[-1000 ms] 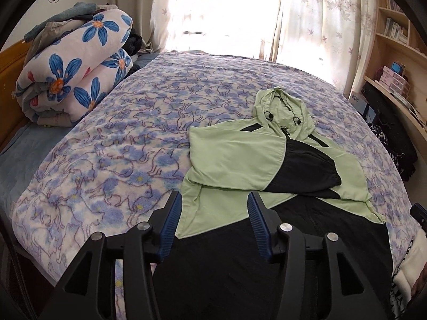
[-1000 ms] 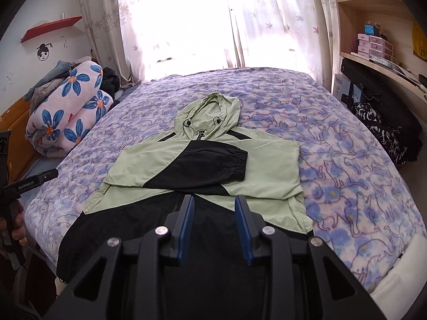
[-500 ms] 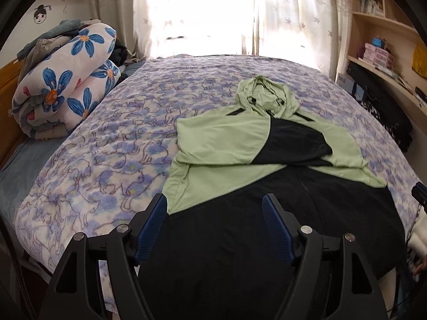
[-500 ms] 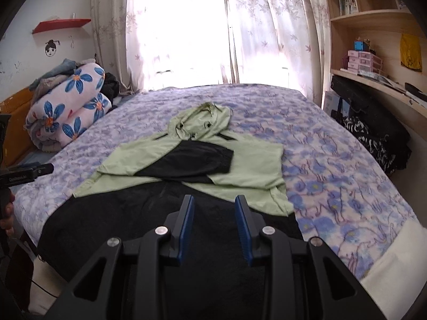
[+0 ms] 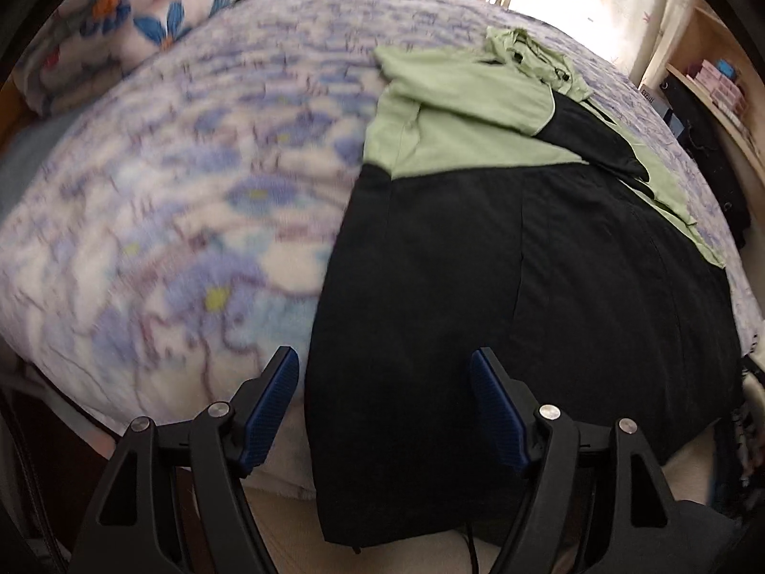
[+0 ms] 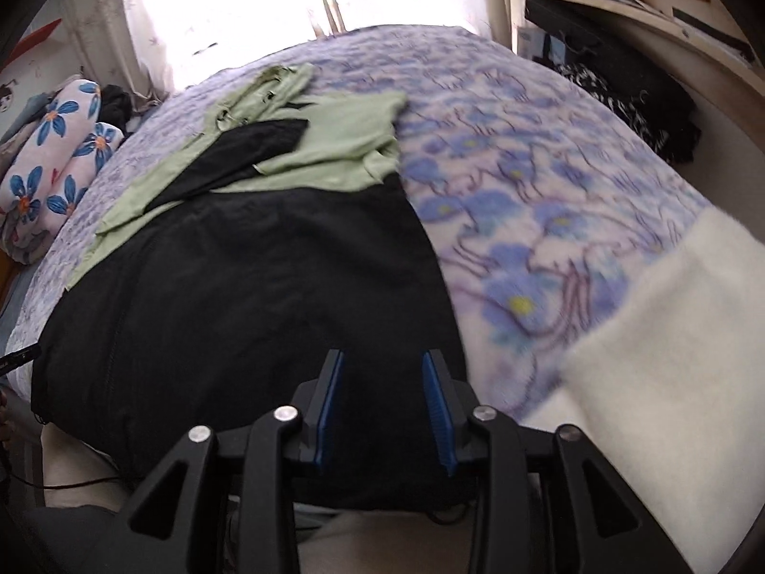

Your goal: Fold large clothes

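A green-and-black hooded jacket [image 5: 526,248] lies flat on the bed, sleeves folded over its chest, black lower half nearest me and hanging over the bed's front edge. My left gripper [image 5: 385,363] stands wide open just above the jacket's lower left corner, with the black hem seen between its blue pads but not pressed. In the right wrist view the same jacket [image 6: 248,277] fills the middle. My right gripper [image 6: 382,368] hovers over the lower right corner of the hem, its jaws opening, the pads not pressing the black cloth.
The bed carries a purple flower-print blanket [image 5: 181,201] with a cream border [image 6: 669,335] at the front right. A rolled floral quilt [image 6: 52,162] lies at the head. Wooden shelves [image 6: 636,5] and dark bags [image 6: 636,100] stand on the right.
Both grippers have dropped close to the jacket's hem at the bed's front edge and tilted downward. The left jaws spread wide, the right jaws widened a little.
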Demonstrator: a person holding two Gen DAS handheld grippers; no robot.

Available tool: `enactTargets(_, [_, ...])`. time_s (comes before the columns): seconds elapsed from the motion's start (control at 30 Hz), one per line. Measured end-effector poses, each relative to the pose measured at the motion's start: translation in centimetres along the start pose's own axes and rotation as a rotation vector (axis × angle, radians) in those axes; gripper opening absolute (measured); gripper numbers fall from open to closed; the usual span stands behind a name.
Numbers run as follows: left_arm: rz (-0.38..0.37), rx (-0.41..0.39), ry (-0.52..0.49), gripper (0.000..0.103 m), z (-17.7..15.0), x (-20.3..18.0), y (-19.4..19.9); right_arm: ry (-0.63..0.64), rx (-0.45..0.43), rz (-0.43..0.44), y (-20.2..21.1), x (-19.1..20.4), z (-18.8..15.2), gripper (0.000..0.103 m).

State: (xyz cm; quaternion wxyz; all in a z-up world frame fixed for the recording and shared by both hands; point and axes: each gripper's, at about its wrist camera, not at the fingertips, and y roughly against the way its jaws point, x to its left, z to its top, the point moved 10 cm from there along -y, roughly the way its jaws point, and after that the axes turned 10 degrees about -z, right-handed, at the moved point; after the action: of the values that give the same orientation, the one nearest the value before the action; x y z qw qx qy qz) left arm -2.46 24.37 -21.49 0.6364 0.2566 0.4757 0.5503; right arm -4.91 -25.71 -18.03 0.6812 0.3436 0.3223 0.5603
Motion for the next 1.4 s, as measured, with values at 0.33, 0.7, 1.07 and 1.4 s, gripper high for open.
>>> enactTargets(0.33, [-0.077,0.052,-0.065,0.087,-1.3,-0.7,-1.0,0.030,0.044,-0.019,-1.7,-0.7,-1.5,0.049])
enactTargets(0.7, [-0.121,0.099,-0.056,0.091,-1.4,-1.0,-2.3,0.077,0.067,-0.009,-2.5,0.5,-1.5,0.027])
enactTargets(1.07, [-0.106,0.068,-0.071,0.004,0.4,-3.6,-0.9,0.051,-0.023,0.098,0.7,3.7,1.5,0.006])
enactTargets(1.4, [-0.235,-0.203,0.026,0.003,12.1,-7.9,3.8,-0.122,-0.212,0.236,4.2,3.8,13.3,0.005])
